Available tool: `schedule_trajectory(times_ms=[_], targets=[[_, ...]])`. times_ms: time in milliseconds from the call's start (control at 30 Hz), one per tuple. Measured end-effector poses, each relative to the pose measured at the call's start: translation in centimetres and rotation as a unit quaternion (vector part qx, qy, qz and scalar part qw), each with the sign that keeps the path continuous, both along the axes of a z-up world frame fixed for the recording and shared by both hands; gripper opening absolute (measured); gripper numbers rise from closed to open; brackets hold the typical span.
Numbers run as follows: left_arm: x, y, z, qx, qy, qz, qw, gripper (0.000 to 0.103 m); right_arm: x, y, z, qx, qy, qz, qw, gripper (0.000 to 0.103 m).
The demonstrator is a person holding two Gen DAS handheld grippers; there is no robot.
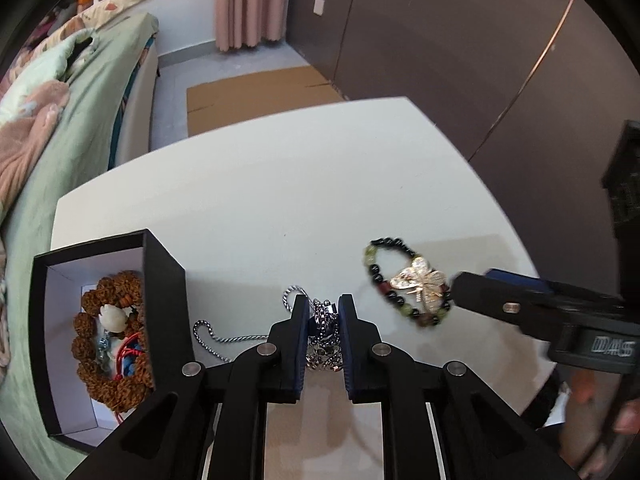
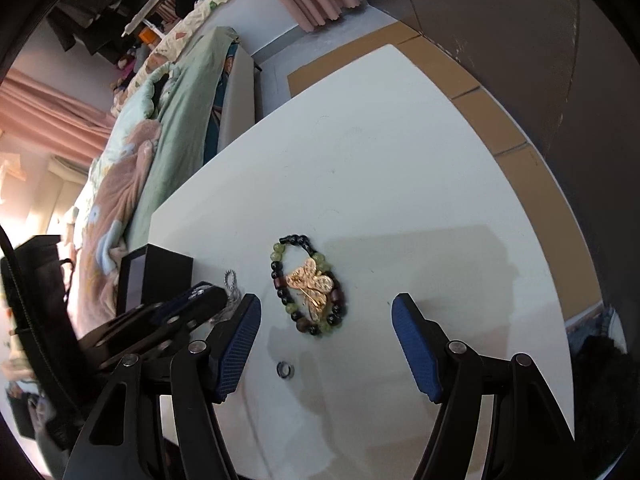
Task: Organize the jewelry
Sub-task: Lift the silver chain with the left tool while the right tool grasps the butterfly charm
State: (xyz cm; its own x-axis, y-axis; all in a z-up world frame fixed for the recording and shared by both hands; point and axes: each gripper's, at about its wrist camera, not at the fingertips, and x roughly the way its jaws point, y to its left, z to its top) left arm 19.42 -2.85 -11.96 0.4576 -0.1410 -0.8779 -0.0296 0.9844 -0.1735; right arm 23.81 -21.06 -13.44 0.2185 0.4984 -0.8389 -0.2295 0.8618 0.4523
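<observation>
Between the left claw's [image 1: 324, 312] blue pads sits one silver chain necklace [image 1: 322, 320], clamped, its loose end trailing left over the white tabletop [image 1: 280, 200]. Left of that claw stands one open black box [image 1: 164, 280] holding one brown seed-bead bracelet [image 1: 92, 344]; the right wrist view shows only the box's outside. Ahead of the right claw [image 2: 326, 308], spread wide apart, lies one beaded bracelet [image 2: 308, 288] under one gold butterfly brooch [image 2: 314, 282]. Only that view shows one small ring [image 2: 285, 370], between the pads.
</observation>
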Motion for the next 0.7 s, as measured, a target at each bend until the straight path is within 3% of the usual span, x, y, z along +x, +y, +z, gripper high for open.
schedule_trajectory(times_ms=[200,533,633,700], targets=[[-0.5,1.2,1.3,-0.026,-0.015,0.011,0.9995,0.015,0.4,1.0,-0.2,-0.009,-0.011,0.004,1.0,0.058],[-1.4,3.2,3.5,-0.056,-0.047,0.028,0.997,0.015,0.3,3.0,-0.7,-0.069,-0.04,0.031,0.996,0.057],[-2.0,3.7,4.3,-0.06,-0.057,0.03,0.9961,0.015,-0.2,3.9,-0.6,-0.117,-0.061,0.045,0.99,0.05],[-2.3,4.1,4.8,-0.064,-0.063,0.033,0.9954,0.015,-0.4,4.4,-0.6,-0.139,-0.07,0.054,0.986,0.036]])
